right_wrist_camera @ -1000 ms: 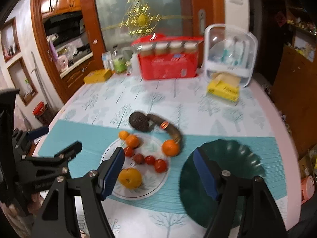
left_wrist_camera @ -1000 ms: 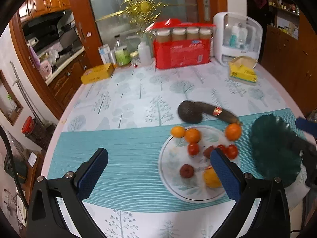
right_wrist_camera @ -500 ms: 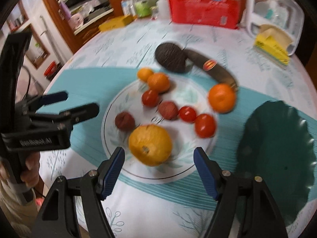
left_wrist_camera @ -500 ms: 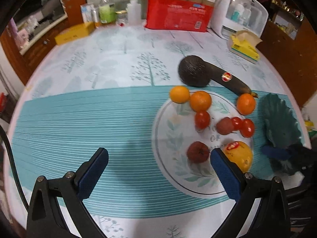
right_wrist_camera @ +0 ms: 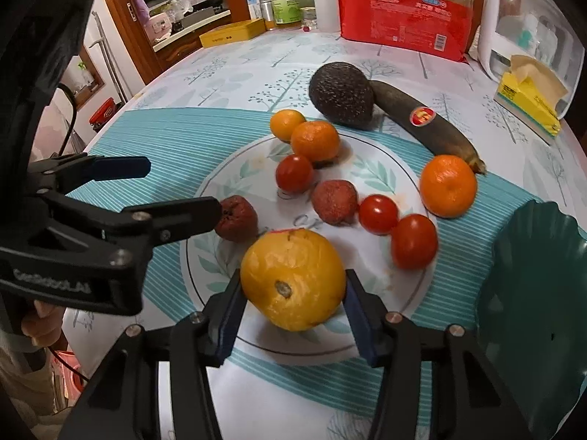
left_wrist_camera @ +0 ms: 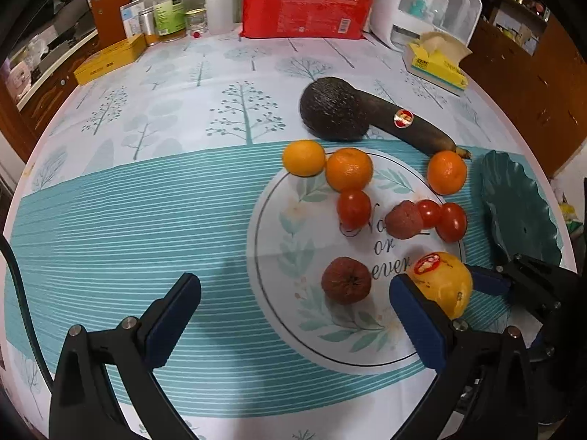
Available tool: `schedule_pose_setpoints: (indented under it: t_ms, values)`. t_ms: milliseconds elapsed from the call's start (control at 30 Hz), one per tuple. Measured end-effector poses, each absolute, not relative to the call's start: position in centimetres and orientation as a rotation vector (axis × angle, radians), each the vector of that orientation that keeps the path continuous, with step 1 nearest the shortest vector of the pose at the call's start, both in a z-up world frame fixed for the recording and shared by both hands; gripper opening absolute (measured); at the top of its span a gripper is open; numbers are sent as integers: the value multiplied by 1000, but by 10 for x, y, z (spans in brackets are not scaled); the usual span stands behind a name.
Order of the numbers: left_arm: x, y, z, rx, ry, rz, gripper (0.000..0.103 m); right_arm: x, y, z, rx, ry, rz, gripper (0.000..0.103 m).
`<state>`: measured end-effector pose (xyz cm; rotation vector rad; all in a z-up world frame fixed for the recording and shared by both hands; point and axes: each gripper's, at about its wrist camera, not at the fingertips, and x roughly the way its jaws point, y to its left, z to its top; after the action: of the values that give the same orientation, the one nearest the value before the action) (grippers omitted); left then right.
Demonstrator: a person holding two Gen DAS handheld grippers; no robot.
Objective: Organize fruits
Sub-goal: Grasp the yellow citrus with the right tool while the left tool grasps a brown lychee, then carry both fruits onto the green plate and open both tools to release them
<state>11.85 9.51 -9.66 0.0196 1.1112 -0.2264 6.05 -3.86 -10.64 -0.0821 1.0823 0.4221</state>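
Between gripper (right_wrist_camera: 291, 311) pads — dimpled yellow fruit (right_wrist_camera: 292, 278)

Your right gripper (right_wrist_camera: 291, 315) was low and pointed forward, its two blue pads (right_wrist_camera: 229, 321) squeezed against something round between them. Your left gripper (left_wrist_camera: 293, 315) was held beside it, with its jaws spread wide apart.

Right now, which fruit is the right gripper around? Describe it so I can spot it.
Find the white leaf-print plate. On its near edge, the large yellow fruit sits between the right gripper pads. It is the biggest fruit there, the only yellow one, and has a red sticker.
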Motion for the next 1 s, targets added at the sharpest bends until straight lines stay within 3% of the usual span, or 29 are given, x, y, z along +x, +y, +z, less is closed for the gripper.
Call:
schedule_pose_setpoints:
  t_ms: [100, 267, 367, 467, 500, 767, 1000]
  values:
    - [121, 87, -102, 41, 1124, -232, 100, 56, -50, -106, -72, 1089, 409, 52]
    - [129, 72, -116, 56, 1179, -241, 80, 47, -63, -106, -41, 1096, 408, 52]
    - [129, 67, -121, 68, 1199, -236, 64, 47, -66, -106, -31, 1092, 411, 52]
    - [128, 63, -121, 91, 1187, -219, 42, 47, -69, -107, -15, 1088, 419, 52]
    - [127, 62, -121, 97, 1183, -216, 31, 47, -70, -107, -11, 1086, 421, 52]
    - [115, 54, -109, 118, 1143, -159, 30, 46, -70, -107, 7, 1075, 418, 51]
    - [85, 31, -12, 147, 945, -181, 30, 30, -93, -54, 104, 972, 433, 51]
